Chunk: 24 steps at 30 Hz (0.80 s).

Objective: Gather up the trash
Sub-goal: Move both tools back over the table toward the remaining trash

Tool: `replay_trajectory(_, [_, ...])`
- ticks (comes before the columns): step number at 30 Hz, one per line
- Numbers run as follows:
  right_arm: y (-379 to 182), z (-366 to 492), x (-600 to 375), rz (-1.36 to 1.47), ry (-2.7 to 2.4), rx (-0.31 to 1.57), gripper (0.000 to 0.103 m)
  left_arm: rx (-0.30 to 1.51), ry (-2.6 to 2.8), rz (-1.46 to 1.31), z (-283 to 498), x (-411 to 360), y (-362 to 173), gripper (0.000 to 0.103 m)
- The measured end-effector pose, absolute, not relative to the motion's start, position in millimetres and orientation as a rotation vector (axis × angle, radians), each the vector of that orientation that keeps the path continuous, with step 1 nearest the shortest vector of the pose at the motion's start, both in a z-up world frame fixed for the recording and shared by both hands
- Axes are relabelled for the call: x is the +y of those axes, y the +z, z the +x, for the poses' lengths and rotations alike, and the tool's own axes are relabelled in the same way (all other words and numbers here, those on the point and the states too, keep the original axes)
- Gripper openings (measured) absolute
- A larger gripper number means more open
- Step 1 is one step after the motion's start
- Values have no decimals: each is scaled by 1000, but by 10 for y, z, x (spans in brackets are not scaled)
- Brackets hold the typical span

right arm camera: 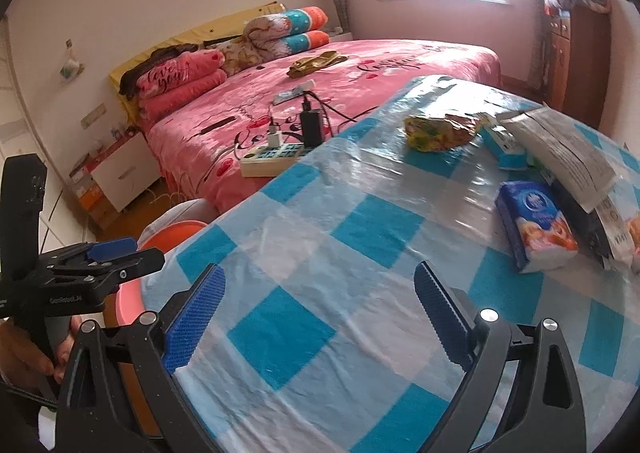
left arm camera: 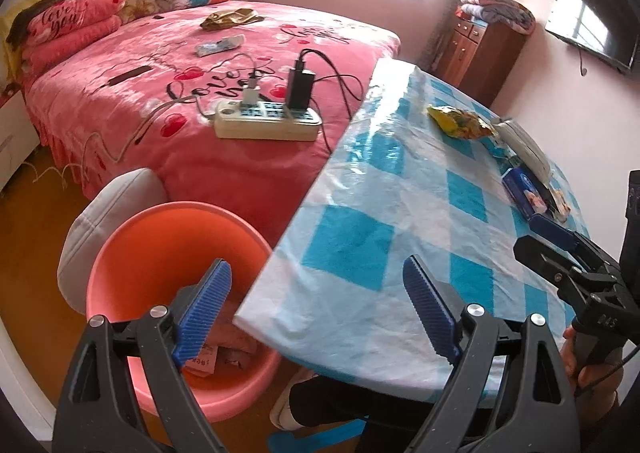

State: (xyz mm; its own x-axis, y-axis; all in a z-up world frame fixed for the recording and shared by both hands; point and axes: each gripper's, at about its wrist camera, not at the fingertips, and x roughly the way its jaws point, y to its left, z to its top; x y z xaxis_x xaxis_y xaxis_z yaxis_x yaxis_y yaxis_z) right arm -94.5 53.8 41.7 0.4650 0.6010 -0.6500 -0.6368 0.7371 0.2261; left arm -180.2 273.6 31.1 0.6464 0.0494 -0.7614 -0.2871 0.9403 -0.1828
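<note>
Orange basin (left arm camera: pixel 160 237) on floor at left, beside table edge, paper scraps inside. Left gripper (left arm camera: pixel 316 309) spread wide, nothing between its pads, straddling basin rim and table (left arm camera: pixel 380 213) corner. Right gripper (right arm camera: pixel 316 317) likewise spread, empty, above checked cloth. Further right on the table: yellow snack wrapper (right arm camera: pixel 440 133), then tissue pack (right arm camera: pixel 536 225), both untouched.

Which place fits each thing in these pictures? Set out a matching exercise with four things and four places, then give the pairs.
Things:
1. power strip
2. yellow snack bag
3. pink basin
4. folded blanket

Places:
A. on the wooden cabinet
B. on the floor beside the table
C. on the pink bed
D. on the checked tablecloth

Pairs: 1-C, 2-D, 3-B, 4-A
</note>
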Motion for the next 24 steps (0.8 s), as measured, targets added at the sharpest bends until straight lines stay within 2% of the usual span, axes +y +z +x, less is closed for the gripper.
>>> replay_trajectory(24, [373,-385,-753,232,585,789,96,850,72,-124,-1051,1709,557,90])
